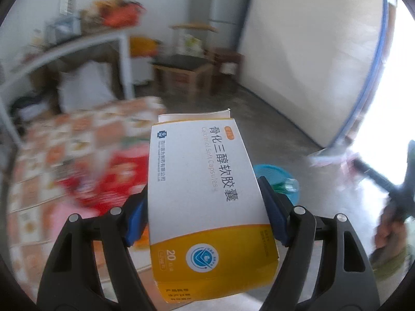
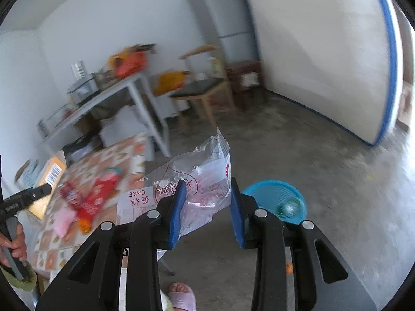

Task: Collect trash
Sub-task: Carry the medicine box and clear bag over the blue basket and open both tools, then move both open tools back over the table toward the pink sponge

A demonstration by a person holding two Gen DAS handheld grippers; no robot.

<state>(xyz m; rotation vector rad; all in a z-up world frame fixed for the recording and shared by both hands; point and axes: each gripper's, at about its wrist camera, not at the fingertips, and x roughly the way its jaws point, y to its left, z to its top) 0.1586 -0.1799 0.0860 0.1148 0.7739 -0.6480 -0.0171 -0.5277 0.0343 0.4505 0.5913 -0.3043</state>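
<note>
My left gripper (image 1: pixel 205 207) is shut on a white and yellow medicine box (image 1: pixel 202 181), its blue pads pressing both long sides. My right gripper (image 2: pixel 207 207) is shut on a crumpled clear plastic cake wrapper (image 2: pixel 197 178), held in the air. A round blue basket (image 2: pixel 269 194) stands on the concrete floor just beyond the right fingers, with a clear bottle (image 2: pixel 289 207) inside; in the left wrist view the basket (image 1: pixel 267 171) shows behind the box. The left gripper with the box (image 2: pixel 49 178) appears at the left edge of the right wrist view.
A low table with a patterned cloth (image 2: pixel 109 160) on the left holds red wrappers (image 2: pixel 96 197) and a pink packet (image 2: pixel 62 220). Behind are a white metal table (image 2: pixel 135 85), wooden stools (image 2: pixel 202 90), a fridge (image 2: pixel 228 20) and a leaning mattress (image 2: pixel 324 51). A slippered foot (image 2: pixel 181 295) is below.
</note>
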